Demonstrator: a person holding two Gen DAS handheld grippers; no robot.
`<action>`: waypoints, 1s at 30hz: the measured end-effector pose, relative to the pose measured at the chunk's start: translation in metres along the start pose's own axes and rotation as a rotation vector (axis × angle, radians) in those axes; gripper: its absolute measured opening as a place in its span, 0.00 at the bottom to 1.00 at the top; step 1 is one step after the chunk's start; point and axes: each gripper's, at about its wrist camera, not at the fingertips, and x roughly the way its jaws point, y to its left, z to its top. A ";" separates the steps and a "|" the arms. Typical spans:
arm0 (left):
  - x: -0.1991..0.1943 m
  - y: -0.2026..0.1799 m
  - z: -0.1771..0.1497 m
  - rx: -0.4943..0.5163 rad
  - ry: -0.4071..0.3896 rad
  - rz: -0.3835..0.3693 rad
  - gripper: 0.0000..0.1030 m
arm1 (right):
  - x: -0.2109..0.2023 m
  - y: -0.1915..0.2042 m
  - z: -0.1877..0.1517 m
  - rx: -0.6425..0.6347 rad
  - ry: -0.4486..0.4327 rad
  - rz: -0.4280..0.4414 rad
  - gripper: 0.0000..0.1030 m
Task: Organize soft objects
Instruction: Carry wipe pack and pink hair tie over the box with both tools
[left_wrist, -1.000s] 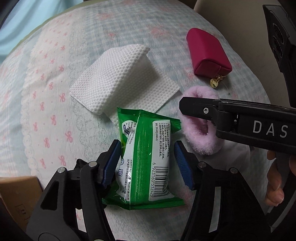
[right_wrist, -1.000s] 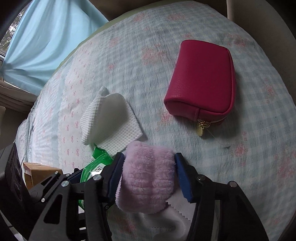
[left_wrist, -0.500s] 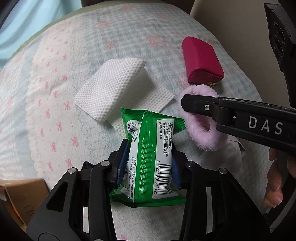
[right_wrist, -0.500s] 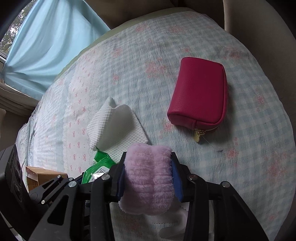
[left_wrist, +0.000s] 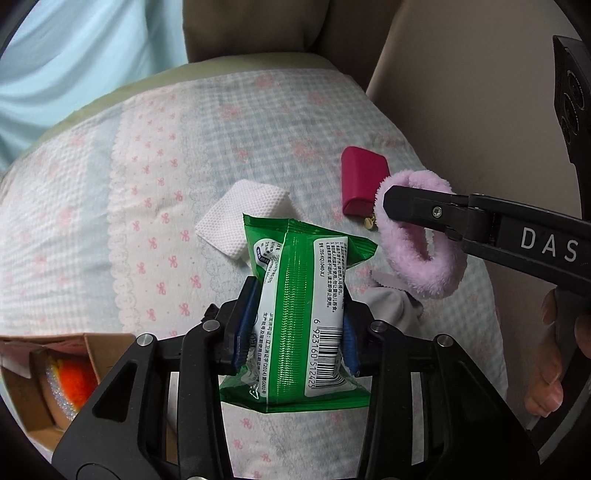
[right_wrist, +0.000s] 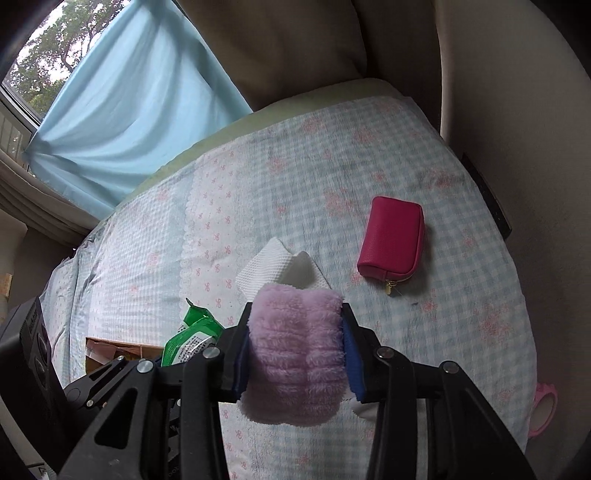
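Soft things are in the air on both sides right now: the left gripper (left_wrist: 297, 325) has its blue pads clamped on a green wipes pack (left_wrist: 301, 314) at the centre of the left view, and the right gripper (right_wrist: 295, 352) is squeezed shut on a fluffy pink band (right_wrist: 295, 354) at the lower middle of its own view. Both look clear of the patterned bedspread (left_wrist: 147, 184), and a cardboard box (left_wrist: 35, 400) sits at the lower left of the left view, with something orange already inside; that seems the likely drop spot. Here's the worry: the wipes pack is glossy film, gripped around its middle with its top half standing free above the pads, so a quick swing could let it slide or pivot out. The band is plush and squashy, so it could work loose from the pads, or its fluff could cling to one when they part. The two tools sit close together, the right one crossing the right side of the left view, so heading for the box together risks a knock. Left on the bedspread are a white cloth (right_wrist: 280, 266) at centre, a red pouch (right_wrist: 393, 236) to its right, and a pale grey cloth (left_wrist: 391, 306) just beneath the band.
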 end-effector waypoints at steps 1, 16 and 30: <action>-0.012 0.001 0.000 -0.008 -0.012 0.002 0.34 | -0.011 0.007 0.001 -0.010 -0.011 0.001 0.37; -0.205 0.066 -0.033 -0.160 -0.197 0.101 0.34 | -0.117 0.141 -0.022 -0.222 -0.113 0.062 0.37; -0.276 0.219 -0.095 -0.258 -0.204 0.158 0.34 | -0.072 0.292 -0.080 -0.252 -0.056 0.073 0.37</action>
